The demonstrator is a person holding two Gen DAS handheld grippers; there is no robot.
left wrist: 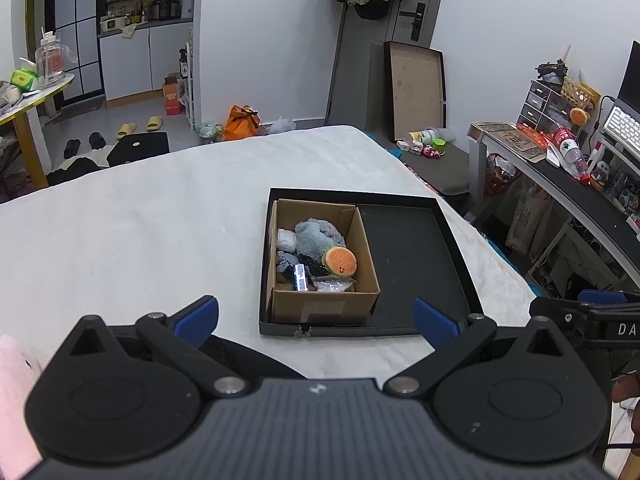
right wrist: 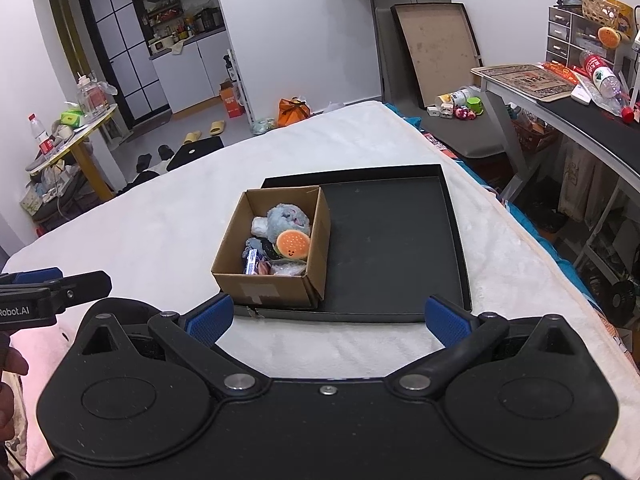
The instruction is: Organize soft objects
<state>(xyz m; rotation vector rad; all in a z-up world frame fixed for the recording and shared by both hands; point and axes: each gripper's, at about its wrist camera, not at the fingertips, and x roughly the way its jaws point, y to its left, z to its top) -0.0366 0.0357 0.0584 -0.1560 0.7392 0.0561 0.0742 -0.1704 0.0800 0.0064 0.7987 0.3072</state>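
Cardboard box (left wrist: pixel 320 264) of plush toys in black tray (left wrist: pixel 412 264) on white blanket (left wrist: pixel 140 220); left claw (left wrist: pixel 316 320), right claw (right wrist: pixel 328 320) both spread, empty

Matt cardboard box (left wrist: pixel 320 304), fuzzy white blanket (left wrist: pixel 140 220)

I saw one brown box (left wrist: pixel 320 304), one black tray (left wrist: pixel 416 264), one gray fluffy toy (left wrist: pixel 316 234), one burger toy (left wrist: pixel 340 261), my two grabbers (left wrist: pixel 316 320) (right wrist: pixel 326 318).

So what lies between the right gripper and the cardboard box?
Only bare white blanket and the black tray's near rim lie between the right gripper and the cardboard box, in the right wrist view.
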